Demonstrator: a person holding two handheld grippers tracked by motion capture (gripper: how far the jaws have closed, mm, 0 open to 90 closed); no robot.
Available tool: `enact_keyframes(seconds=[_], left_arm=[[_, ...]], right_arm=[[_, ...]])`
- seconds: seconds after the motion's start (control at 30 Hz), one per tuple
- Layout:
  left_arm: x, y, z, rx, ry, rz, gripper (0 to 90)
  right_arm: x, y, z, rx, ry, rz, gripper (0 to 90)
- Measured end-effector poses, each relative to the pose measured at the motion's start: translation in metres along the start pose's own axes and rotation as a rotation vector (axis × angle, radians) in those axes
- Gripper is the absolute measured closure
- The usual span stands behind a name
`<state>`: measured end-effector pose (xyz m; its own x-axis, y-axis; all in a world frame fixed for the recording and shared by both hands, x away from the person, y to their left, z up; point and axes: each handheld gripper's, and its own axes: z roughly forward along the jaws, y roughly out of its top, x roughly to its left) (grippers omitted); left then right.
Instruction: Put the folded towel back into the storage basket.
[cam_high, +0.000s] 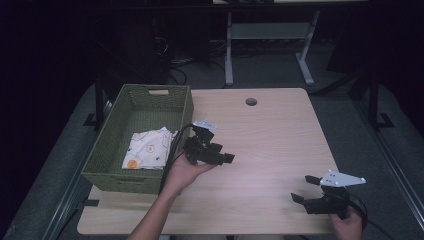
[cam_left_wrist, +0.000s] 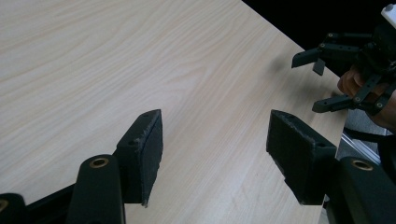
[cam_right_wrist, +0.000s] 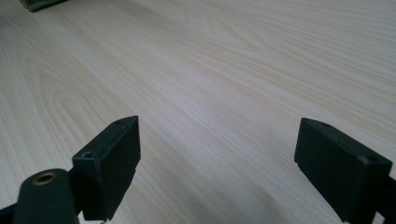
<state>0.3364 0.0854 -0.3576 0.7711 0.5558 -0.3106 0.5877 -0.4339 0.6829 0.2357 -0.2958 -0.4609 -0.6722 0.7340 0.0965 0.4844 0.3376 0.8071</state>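
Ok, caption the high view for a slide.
Two open hand-held grippers, left gripper and right gripper, over a wooden table; folded cloth in green basket.

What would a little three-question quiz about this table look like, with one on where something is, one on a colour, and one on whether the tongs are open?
1. Where does the patterned cloth lie?
A. Inside the basket
B. On the bare table beside the basket
C. Between the left tongs' jaws

2. What colour is the woven basket?
A. Red
B. Green
C. White

3. How do the jaws of the right tongs stand?
A. Shut on the cloth
C. Shut on nothing
B. Open, with nothing between them

Answers:
1. A: the high view shows the cloth on the basket's floor, within its walls.
2. B: the basket's woven walls are olive green.
3. B: the right gripper view shows a wide gap between the jaws with bare table behind it.

The left tongs are open as well, held above the table next to the basket.
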Motion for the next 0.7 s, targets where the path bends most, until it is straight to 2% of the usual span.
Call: enact_keyframes(seconds=[0.3, 0.7], left_arm=[[-0.008, -0.009, 0.011, 0.006, -0.013, 0.001, 35.3], [-0.020, -0.021, 0.025, 0.012, -0.029, 0.030, 33.4]], right_arm=[[0.001, 0.000, 0.001, 0.007, 0.000, -0.004, 14.0], [0.001, 0.000, 0.002, 0.011, -0.002, -0.008, 14.0]])
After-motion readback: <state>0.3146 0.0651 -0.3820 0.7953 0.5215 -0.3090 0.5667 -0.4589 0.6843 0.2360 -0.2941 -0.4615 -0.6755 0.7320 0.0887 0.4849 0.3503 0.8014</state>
